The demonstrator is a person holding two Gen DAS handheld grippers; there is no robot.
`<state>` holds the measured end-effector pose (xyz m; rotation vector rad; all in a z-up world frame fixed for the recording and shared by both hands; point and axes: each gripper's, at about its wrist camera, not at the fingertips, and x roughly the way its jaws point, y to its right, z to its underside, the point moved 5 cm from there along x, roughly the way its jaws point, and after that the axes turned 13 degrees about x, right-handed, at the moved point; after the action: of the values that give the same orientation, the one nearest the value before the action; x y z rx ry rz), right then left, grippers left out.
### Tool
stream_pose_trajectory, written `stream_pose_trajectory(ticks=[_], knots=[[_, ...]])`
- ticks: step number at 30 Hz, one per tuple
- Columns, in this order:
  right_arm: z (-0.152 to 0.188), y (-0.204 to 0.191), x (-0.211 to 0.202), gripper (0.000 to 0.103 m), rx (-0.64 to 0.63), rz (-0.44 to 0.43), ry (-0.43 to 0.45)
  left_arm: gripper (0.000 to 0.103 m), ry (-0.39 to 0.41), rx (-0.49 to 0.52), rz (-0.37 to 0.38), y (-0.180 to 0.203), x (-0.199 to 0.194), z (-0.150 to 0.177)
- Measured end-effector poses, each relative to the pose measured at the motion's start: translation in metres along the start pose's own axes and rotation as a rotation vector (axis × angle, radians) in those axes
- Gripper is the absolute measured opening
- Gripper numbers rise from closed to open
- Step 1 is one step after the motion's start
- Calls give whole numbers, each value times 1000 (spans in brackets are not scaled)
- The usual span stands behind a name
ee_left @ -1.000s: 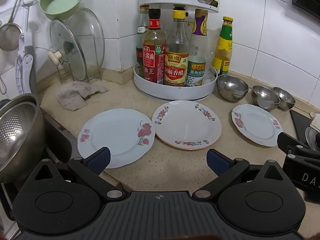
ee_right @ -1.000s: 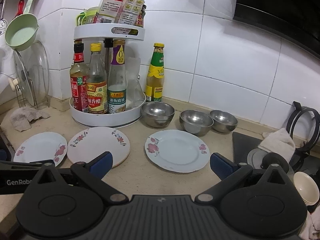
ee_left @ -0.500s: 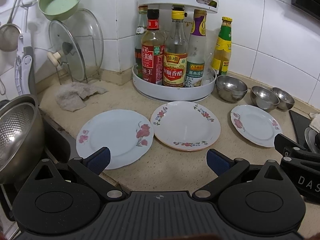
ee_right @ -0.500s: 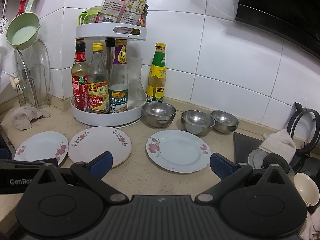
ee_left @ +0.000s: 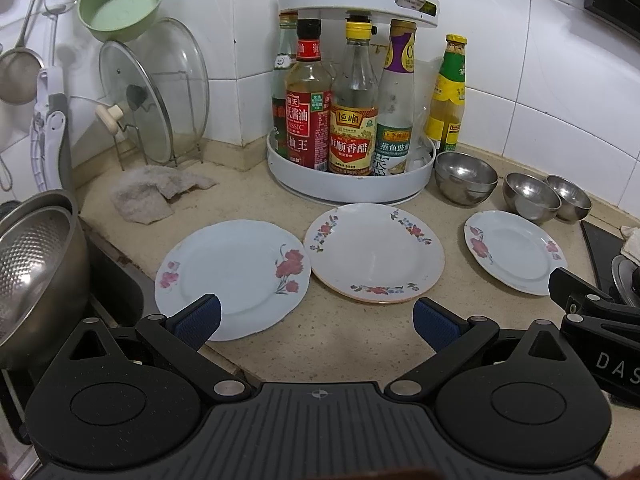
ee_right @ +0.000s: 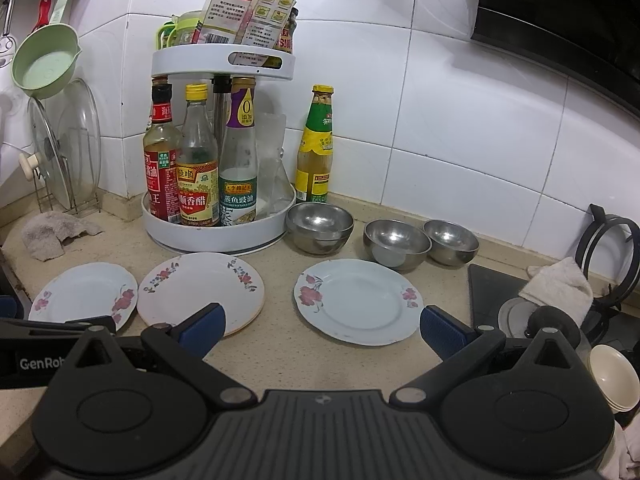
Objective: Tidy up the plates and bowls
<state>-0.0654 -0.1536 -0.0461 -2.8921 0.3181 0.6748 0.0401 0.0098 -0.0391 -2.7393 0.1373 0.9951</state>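
I have both tools wide apart and empty: the left hand-held gripper (ee_left: 316,316) hangs over the near edge of the speckled beige table (ee_left: 340,344), the right hand-held gripper (ee_right: 322,326) just in front of the small white plate with pink flowers (ee_right: 358,302).

Three plates lie flat in a row. The large white plate with a red flower (ee_left: 234,276) sits at the left, close to the sink edge. The cream plate with a floral rim (ee_left: 374,252) is in the middle, its rim touching or slightly over the left one's. The small one is off to the right.

Behind them stand three stainless steel bowls (ee_right: 400,242), the largest just beside the white two-tier bottle carousel (ee_right: 218,232).

I judge the plates stiff, glazed, slippery and breakable — and lying flat, they offer only the rim. I would pinch the near rim, one finger sliding under. The bowls look light and hard; their thin upright lip is the obvious hold, and they should nest.
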Motion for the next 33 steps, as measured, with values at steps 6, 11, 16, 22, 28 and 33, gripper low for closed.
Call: stream_pose_trajectory(ticks=[6,11,16,22,28,33], knots=[[0,0,0,101,0,0,-1,103,0,0,1,-1,0,0],[0,0,0,101,-1,0,-1,103,0,-2,1,-1,1,0],[1,-3,3,101,-4,4,-5,103,-1,-10,1,-7,3,-1],[2,-8,7,101,-7,2,-13,103,-6,-17,0,-10,7,-1],[1,-11,10,101,-5,-2,-14,103,-4,-18,-5,-12,8,-1],[2,-16,13,101,-9,-3,-18,103,-9,-22,-6,-16,11,0]])
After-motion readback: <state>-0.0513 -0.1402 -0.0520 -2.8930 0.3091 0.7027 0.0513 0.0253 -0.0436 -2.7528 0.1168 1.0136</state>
